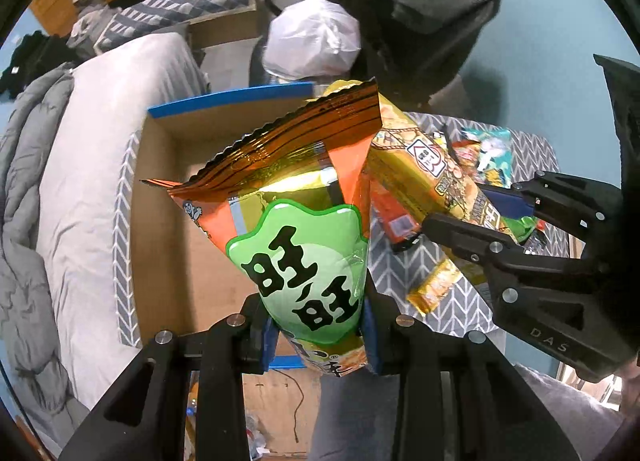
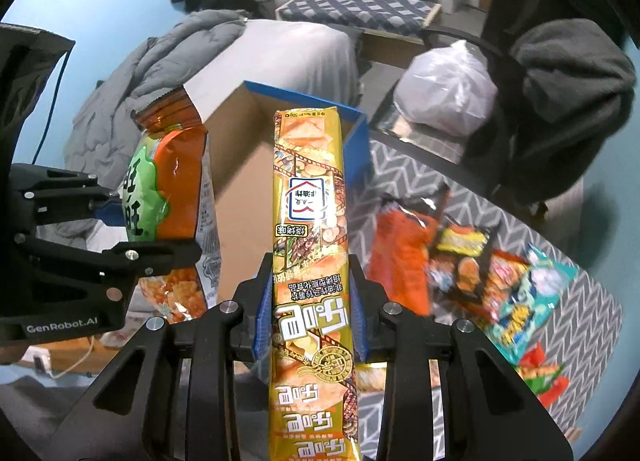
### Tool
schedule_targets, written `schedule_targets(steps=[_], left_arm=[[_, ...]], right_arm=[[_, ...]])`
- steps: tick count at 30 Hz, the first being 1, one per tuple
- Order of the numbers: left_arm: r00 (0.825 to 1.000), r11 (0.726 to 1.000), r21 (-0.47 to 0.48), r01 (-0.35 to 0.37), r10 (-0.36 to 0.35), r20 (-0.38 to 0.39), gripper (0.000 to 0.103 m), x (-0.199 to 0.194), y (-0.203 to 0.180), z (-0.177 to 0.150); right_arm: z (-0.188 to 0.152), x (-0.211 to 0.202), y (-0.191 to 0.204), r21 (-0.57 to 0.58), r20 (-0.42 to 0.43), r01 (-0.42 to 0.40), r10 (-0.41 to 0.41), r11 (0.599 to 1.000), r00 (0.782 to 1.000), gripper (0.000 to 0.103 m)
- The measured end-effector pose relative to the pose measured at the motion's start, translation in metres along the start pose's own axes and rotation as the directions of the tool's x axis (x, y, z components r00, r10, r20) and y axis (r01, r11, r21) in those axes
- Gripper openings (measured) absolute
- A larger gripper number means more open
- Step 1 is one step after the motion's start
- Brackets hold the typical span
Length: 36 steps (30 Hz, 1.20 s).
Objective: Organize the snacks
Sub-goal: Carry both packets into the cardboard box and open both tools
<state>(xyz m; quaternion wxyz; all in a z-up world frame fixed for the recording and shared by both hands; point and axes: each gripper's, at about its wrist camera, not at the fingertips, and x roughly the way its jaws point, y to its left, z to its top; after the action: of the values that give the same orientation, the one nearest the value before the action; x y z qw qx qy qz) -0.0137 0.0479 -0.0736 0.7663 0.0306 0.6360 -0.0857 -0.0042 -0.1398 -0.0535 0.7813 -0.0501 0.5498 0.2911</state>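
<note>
Box (image 1: 180, 197): cardboard, blue-edged, open; the visible floor is bare.

Your left gripper (image 1: 320, 337): clamped on an orange bag (image 1: 304, 245) with green "旺旺" badge, held above the box.

Your right gripper (image 2: 310, 325): clamped on a long yellow pack (image 2: 310, 229), "50g" legible at its tip, held over the box's right wall.

Right of the box: loose snacks (image 2: 472, 261) on the chevron cloth (image 2: 400, 165).

Gripper bodies read "GenRobot.AI" and "DAS".

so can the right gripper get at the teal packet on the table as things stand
Probably not yet: the right gripper is shut on the yellow packet, so its jaws are full. The teal packet itself lies uncovered.
</note>
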Motion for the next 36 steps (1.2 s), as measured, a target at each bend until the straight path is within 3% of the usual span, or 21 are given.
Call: schedule_targets(steps=[10,20,33,36], left_arm=[[0.999,0.996,-0.083,-0.046,0.044,-0.025,0.035,0.020,0.060,0.001],[0.994,0.991,-0.097,-0.091,0.085,-0.072,0.035,0.052,0.109,0.007],[0.986,0.987,-0.113,-0.110,0.094,-0.137,0.035,0.087,0.131,0.011],[0.983,0.986,-0.119,-0.119,0.100,-0.150,0.038,0.090,0.131,0.008]], right_arm=[[0.036,0.045,0.033,-0.043,-0.037,-0.036,0.035,0.998,0.999,0.032],[0.065,0.097,0.064,-0.036,-0.083,-0.056,0.052,0.998,0.995,0.032],[0.068,0.148,0.068,0.035,-0.166,-0.056,0.061,0.998,0.984,0.032],[0.070,0.149,0.073,0.035,-0.170,-0.051,0.056,0.998,0.984,0.038]])
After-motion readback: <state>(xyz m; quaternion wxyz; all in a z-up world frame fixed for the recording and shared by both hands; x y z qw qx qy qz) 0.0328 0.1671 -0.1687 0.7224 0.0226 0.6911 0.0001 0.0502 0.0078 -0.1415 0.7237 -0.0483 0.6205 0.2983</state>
